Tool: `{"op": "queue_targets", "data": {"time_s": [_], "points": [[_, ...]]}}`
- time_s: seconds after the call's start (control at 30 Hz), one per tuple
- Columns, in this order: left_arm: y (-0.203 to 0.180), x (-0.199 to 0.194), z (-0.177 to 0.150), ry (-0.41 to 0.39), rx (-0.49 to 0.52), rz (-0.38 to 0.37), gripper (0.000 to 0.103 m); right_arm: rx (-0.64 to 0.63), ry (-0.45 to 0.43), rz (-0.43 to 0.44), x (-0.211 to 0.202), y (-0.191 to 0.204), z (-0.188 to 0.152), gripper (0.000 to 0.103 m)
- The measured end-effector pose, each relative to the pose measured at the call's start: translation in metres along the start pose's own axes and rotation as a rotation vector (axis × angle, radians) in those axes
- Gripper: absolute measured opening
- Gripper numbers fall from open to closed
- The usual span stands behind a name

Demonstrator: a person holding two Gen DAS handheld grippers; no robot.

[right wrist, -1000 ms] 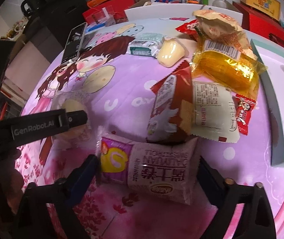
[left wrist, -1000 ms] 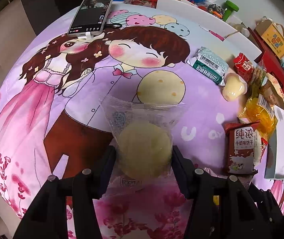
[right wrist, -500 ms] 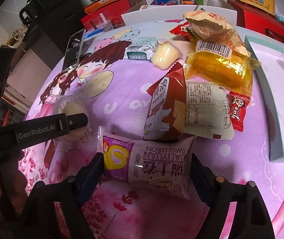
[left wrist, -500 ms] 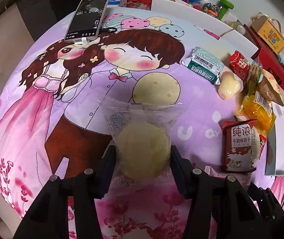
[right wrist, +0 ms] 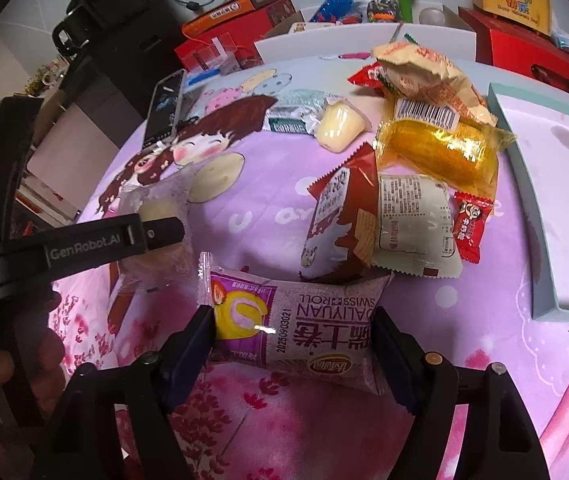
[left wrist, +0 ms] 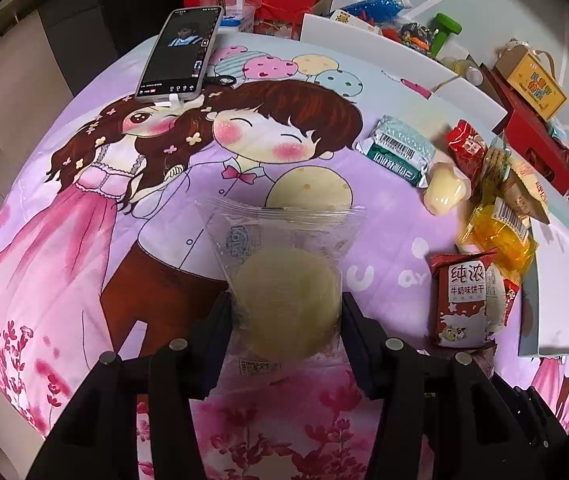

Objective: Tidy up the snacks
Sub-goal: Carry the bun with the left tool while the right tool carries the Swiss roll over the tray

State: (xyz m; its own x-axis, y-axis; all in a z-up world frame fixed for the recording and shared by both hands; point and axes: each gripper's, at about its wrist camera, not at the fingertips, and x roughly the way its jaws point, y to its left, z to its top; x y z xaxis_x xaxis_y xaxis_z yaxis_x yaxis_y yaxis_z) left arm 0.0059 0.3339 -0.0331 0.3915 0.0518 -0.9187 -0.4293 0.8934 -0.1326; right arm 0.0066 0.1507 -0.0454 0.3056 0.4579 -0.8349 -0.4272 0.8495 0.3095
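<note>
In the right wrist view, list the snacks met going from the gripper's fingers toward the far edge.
Swiss roll pack held in the right gripper → brown biscuit pack → yellow cake pack → crumpled beige wrapper.

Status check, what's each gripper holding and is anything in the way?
Left gripper shut on clear-wrapped round cake. Right gripper shut on Swiss roll packet. Snack pile ahead.

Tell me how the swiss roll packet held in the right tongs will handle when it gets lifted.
The swiss roll packet looks puffy and soft, so it probably squashes under the right tongs rather than staying stiff. Its glossy film shows glare, so it may slip. It likely weighs little, and the crimped ends probably flop.
</note>
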Motion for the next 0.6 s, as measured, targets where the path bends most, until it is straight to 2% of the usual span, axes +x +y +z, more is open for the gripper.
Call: {"op": "queue_targets", "data": {"time_s": [0.4,0.6], "points": [[0.001,-0.012,0.003,-0.038,-0.005,-0.019,0.054,0.029,-0.088,0.012,-0.033,-0.006,0.008,0.079],[-0.019,-0.016,0.014,-0.046,0.033,-0.057,0.054,0.103,-0.153,-0.046,-0.054,-0.031,0.025,0.079]]}}
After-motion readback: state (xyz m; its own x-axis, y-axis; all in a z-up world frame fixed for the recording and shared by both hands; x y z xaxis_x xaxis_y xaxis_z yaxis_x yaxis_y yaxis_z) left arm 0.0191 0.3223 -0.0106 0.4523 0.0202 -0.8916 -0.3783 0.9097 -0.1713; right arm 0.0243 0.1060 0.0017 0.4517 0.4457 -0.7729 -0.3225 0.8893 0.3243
